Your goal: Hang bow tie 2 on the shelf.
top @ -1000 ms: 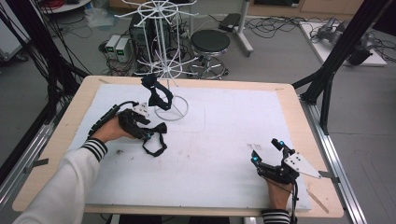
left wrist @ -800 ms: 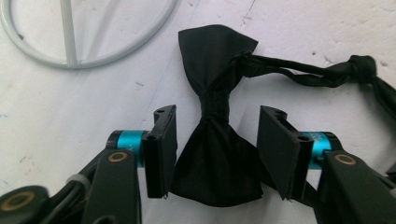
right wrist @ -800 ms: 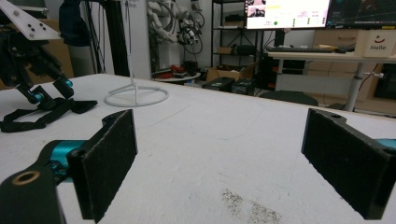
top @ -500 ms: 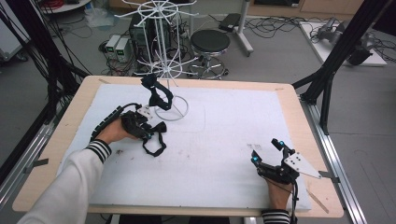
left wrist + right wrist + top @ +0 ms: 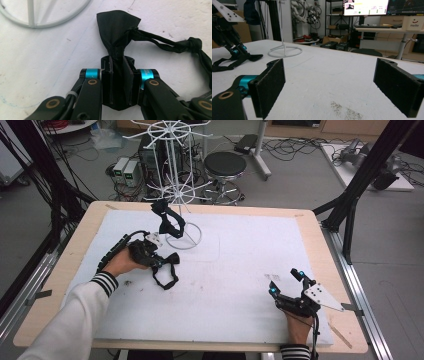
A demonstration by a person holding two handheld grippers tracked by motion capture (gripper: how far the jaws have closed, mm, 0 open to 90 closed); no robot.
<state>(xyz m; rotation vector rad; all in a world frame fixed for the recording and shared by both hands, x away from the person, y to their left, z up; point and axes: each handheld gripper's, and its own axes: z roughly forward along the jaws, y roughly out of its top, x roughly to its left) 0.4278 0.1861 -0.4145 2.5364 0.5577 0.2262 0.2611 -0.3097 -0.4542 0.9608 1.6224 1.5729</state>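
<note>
A black fabric strap (image 5: 117,32) is clamped flat between the closed jaws of the left gripper (image 5: 159,261), its looped and knotted remainder trailing on the white tabletop (image 5: 240,255) just beside the ring base of the white wire rack (image 5: 176,180). A second black strap (image 5: 169,221) is seen hanging on the rack above that base. The pinch is taken at a gathered fold, presumably so that the loop is left free for hooking onto an arm of the rack. The right gripper (image 5: 289,284) is rested on the tabletop well apart, jaws spread wide and holding nothing, apparently kept clear in reserve.
</note>
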